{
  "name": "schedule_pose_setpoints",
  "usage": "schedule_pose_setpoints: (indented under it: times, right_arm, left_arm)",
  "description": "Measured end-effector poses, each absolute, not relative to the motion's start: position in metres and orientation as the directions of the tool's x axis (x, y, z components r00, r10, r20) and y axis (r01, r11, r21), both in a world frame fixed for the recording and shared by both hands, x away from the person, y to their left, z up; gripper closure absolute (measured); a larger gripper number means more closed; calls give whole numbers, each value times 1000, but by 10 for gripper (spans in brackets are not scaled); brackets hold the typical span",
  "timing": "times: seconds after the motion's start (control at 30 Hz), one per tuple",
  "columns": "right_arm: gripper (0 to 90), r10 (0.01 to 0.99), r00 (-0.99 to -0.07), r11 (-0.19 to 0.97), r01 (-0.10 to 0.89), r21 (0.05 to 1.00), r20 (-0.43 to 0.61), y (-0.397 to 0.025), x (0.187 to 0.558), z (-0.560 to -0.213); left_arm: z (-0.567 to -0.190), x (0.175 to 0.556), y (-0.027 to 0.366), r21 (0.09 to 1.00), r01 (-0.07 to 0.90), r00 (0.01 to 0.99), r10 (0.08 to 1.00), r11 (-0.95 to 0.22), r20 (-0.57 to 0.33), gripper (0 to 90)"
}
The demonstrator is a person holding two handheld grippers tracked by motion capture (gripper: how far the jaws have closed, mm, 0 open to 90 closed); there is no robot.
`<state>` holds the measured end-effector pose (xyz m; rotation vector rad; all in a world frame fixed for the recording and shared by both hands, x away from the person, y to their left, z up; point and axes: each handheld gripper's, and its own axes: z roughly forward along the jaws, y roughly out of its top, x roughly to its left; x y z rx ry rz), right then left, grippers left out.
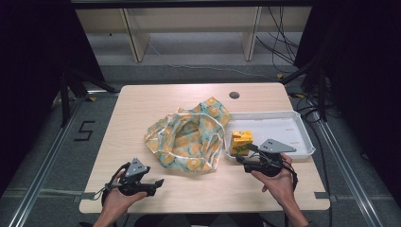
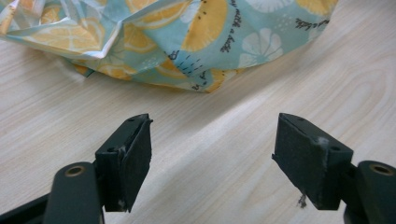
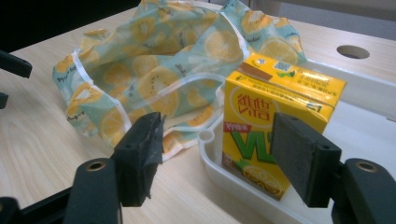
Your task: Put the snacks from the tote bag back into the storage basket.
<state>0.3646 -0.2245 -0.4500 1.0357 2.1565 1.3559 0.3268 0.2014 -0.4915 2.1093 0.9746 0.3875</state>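
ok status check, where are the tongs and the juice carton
Left tongs open over bare table, short of lemon-print bag. Right tongs open, lined up on juice carton upright in white tray. Nothing between.

bag [image 1: 189,139]: teal, yellow lemon-slice print | carton [image 3: 273,123]: yellow, green lettering | tray [image 1: 302,135]: white | tongs [image 3: 224,158]: black

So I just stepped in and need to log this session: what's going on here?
A person works at a wooden table with a gripper in each hand. The right gripper is open and lined up on a yellow drink carton standing upright in a white tray, not yet gripping it. The left gripper is open above bare tabletop, short of a lemon-print bag lying open beside the tray.
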Motion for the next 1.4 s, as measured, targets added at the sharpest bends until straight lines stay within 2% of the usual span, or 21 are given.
schedule_pose_setpoints:
  times: [0.1,0.27,0.33,0.37,0.5,0.63,0.83,0.9,1.13,1.17,1.23,1.4]
  right_arm:
    - [338,761,-644,258,405,877,74,-226,361,-451]
    - [309,773,-631,269,424,865,69,-230,358,-454]
    - [305,777,-625,267,429,863,70,-230,356,-455]
    - [297,772,-633,278,412,868,53,-231,357,-456]
    - [244,785,-615,275,459,845,78,-230,351,-460]
    - [201,771,-633,321,470,822,60,-233,346,-467]
    - [196,768,-638,336,473,814,53,-236,338,-469]
    - [195,771,-632,326,498,803,78,-236,331,-471]
    - [191,760,-647,358,497,791,63,-238,324,-479]
    - [187,758,-649,359,497,790,64,-238,322,-480]
    - [171,769,-633,350,528,774,85,-238,317,-483]
    - [169,748,-660,381,514,769,70,-241,314,-487]
  left_arm:
    - [-491,325,202,751,502,673,740,-430,-26,270]
    - [-492,323,201,762,520,643,764,-386,-52,262]
    - [-491,322,203,758,506,657,753,-411,-30,262]
    - [-491,321,204,762,499,662,749,-413,-28,261]
    - [-492,318,205,761,510,656,753,-400,-44,254]
    - [-490,315,205,760,512,654,755,-400,-43,248]
    - [-491,312,205,758,510,656,754,-406,-38,244]
    - [-492,311,203,768,517,645,762,-379,-57,240]
    - [-495,305,198,765,512,654,755,-391,-52,235]
    - [-494,304,199,751,509,668,743,-420,-38,233]
    - [-496,302,195,758,506,669,742,-411,-44,231]
    - [-497,298,192,764,507,667,743,-400,-54,225]
